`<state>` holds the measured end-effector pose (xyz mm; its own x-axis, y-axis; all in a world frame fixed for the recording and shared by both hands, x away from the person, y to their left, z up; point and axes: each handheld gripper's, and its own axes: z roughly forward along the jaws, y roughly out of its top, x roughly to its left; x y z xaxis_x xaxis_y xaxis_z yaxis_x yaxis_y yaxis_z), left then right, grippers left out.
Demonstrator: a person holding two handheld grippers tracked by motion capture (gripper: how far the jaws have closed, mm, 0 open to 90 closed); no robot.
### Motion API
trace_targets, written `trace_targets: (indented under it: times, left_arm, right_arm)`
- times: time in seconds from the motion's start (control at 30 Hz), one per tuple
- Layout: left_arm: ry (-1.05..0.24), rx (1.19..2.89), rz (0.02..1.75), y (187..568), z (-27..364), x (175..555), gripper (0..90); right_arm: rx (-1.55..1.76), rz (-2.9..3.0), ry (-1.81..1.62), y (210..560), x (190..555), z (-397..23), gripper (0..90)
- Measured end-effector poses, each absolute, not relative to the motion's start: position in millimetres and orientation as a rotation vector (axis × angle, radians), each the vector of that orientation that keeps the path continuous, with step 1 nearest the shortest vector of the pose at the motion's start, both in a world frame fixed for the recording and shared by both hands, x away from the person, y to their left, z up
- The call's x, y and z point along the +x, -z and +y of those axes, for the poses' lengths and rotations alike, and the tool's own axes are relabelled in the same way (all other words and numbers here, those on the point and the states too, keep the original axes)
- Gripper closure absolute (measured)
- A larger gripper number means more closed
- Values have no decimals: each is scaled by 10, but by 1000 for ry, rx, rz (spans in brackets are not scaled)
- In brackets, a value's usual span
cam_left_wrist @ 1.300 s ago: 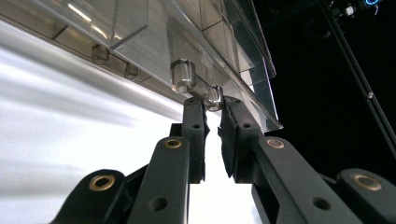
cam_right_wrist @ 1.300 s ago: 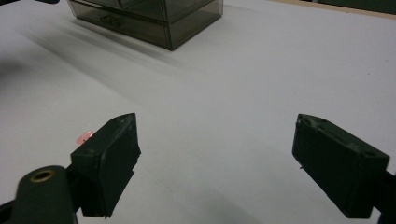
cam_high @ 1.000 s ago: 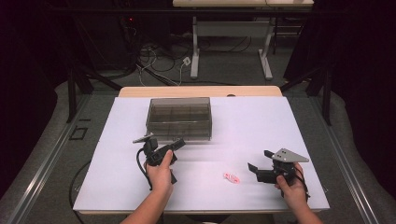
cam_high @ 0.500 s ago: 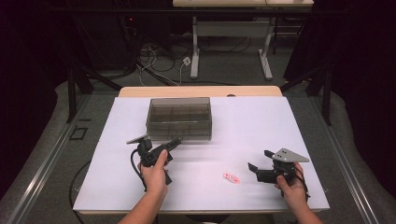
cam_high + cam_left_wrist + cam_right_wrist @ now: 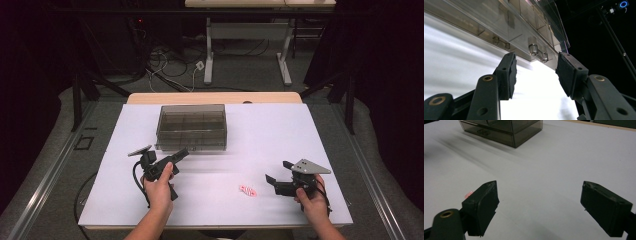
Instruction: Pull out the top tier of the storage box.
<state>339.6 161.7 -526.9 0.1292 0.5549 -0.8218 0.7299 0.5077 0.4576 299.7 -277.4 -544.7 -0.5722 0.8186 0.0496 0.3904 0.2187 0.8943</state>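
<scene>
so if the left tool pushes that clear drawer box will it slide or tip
The clear drawer box looks wide and low, so it would likely slide on the smooth white table rather than tip. Its thin see-through plastic walls suggest it is light. The left tool, jaws just opening and empty, might pull a drawer by its small knob.

On the bench point(image 5: 260, 130), the drawer organizer point(image 5: 191, 126) stands toward the far edge, left of the middle. The left claw point(image 5: 183, 153) hovers just in front of the organizer's near right corner, pointing at its front, with nothing between its jaws. A small wrapped candy point(image 5: 247, 190) lies near the front edge, right of the middle. The right claw point(image 5: 276, 172) sits just right of the candy, well apart from the organizer.
</scene>
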Motion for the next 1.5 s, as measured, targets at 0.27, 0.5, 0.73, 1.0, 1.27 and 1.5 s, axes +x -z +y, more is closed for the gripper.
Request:
trace_targets:
  times: [0.27,0.5,0.73,1.0,1.27,1.5]
  left_arm:
    - [130,1187,1523,5201,1655,3364,484]
    - [113,1216,1518,5152,1701,3355,464]
    - [77,1259,1514,5099,1741,3361,442]
    - [5,1353,1496,5038,1772,3366,404]
    - [-97,1493,1484,4984,1794,3387,373]
    - [-162,1579,1477,4934,1823,3399,348]
  right_arm:
    - [1117,2076,-1308,5442,2994,-2777,142]
    - [1123,2069,-1312,5443,2989,-2774,143]
    - [1124,2068,-1312,5443,2990,-2773,143]
    - [1117,2067,-1311,5444,2996,-2777,143]
    - [1119,2060,-1312,5446,2995,-2777,143]
    - [1127,2058,-1311,5445,2993,-2777,143]
